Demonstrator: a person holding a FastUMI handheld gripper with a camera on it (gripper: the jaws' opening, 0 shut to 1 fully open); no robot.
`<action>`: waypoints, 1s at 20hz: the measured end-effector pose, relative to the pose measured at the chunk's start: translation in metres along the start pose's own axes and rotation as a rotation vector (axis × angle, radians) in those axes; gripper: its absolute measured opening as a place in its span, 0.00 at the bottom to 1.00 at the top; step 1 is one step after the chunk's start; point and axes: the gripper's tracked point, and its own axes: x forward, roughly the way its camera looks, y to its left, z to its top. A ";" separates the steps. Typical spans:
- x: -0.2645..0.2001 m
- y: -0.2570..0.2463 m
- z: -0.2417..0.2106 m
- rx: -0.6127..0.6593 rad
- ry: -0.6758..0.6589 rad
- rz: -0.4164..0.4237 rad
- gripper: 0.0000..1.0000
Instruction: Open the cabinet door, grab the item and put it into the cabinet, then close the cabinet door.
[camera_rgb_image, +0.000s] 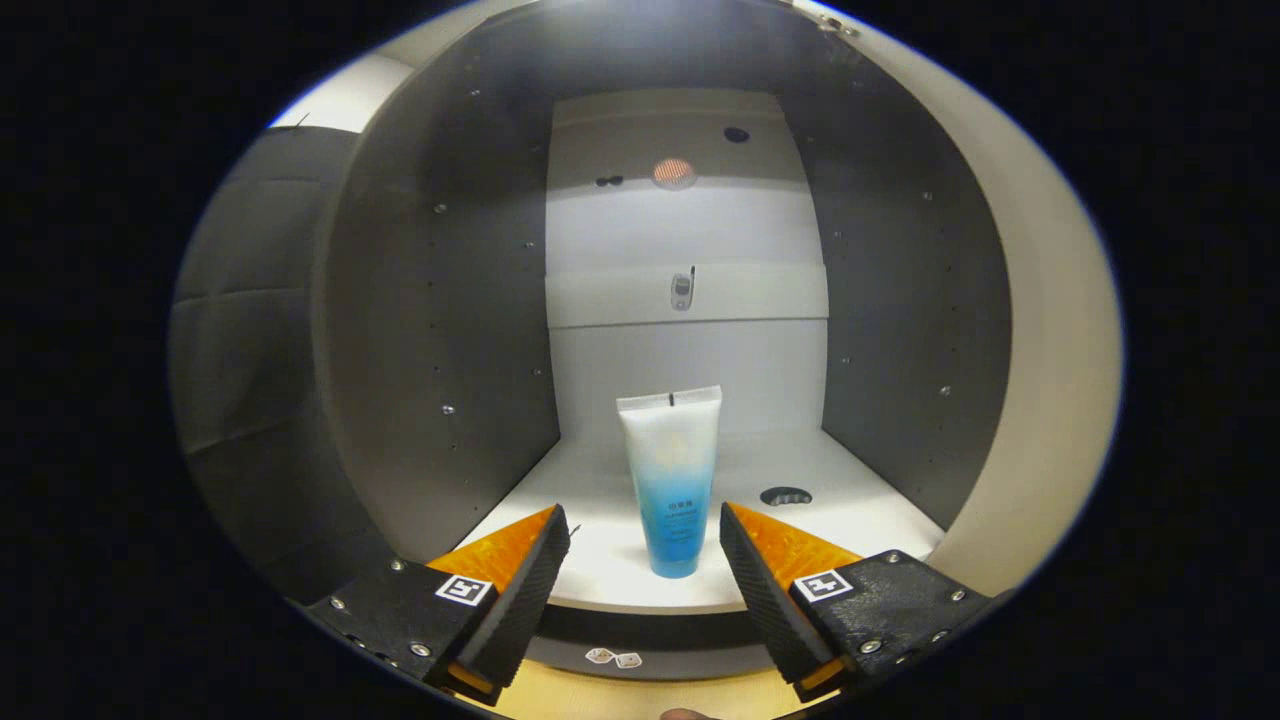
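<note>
Nearest my lens, the tongs (645, 535) stand spread wide at the bottom of the frame, gripping nothing. Between their tips and just beyond them I see the tube (670, 480), white fading to blue, standing cap-down on the cabinet (440, 330) floor near its front edge, touching neither finger. Dark side walls flank a pale back panel at centre frame. A dark round hole (785, 496) sits in the floor to the right of the tube.
</note>
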 end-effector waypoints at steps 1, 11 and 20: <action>-0.011 0.005 0.001 -0.006 -0.002 0.008 0.94; -0.148 0.032 0.016 0.028 -0.029 -0.002 0.94; -0.278 0.056 0.007 0.167 -0.004 -0.038 0.94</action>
